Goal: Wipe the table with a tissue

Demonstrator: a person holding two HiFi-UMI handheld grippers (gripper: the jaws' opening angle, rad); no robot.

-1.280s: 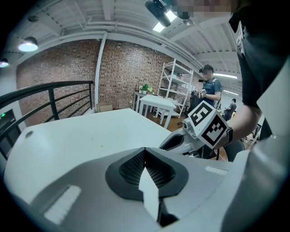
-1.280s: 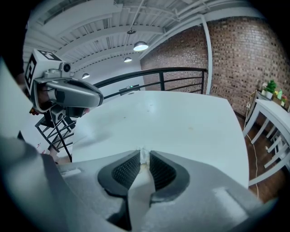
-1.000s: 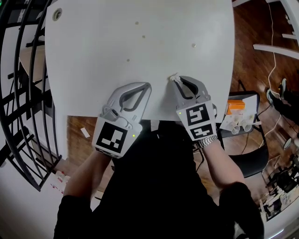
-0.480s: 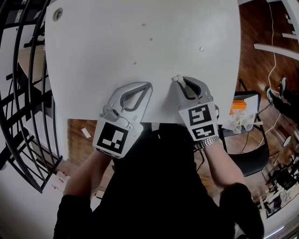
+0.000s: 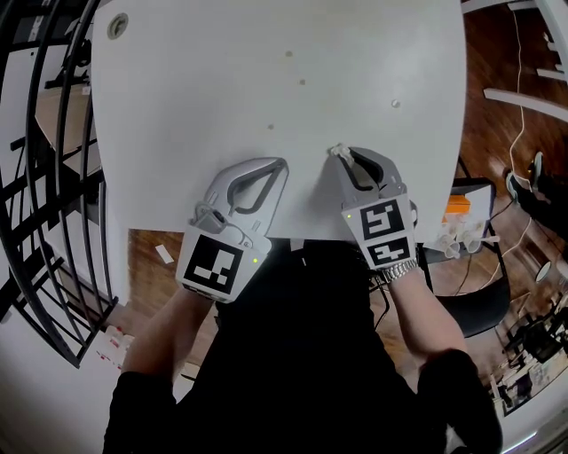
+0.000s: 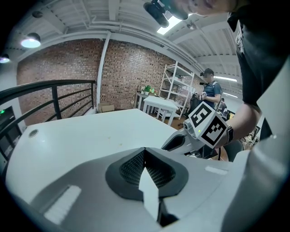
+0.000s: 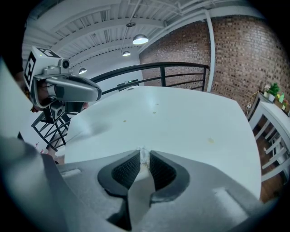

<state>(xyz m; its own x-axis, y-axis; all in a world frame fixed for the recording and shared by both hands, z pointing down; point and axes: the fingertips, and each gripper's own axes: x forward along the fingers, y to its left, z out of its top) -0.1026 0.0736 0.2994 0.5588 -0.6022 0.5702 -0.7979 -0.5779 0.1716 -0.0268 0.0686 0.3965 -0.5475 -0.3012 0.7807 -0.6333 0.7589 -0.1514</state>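
Note:
A small wad of white tissue (image 5: pixel 335 150) pokes out of the tips of my right gripper (image 5: pixel 341 155), which is shut on it near the front edge of the white table (image 5: pixel 222 80). In the right gripper view the tissue (image 7: pixel 144 157) shows as a thin strip pinched between the dark pads. My left gripper (image 5: pixel 280 164) rests to the left of it over the front edge, jaws shut with nothing between them (image 6: pixel 144 152). Several small brown crumbs (image 5: pixel 302 82) dot the table farther out.
A black metal railing (image 5: pixel 35 177) runs along the table's left side. A round grommet (image 5: pixel 117 25) sits in the far left corner. To the right, a chair holds an orange box (image 5: pixel 456 206) and paper cups above a wooden floor.
The table and crumbs have slid slightly down and right in the head view. Both grippers keep their places and grips.

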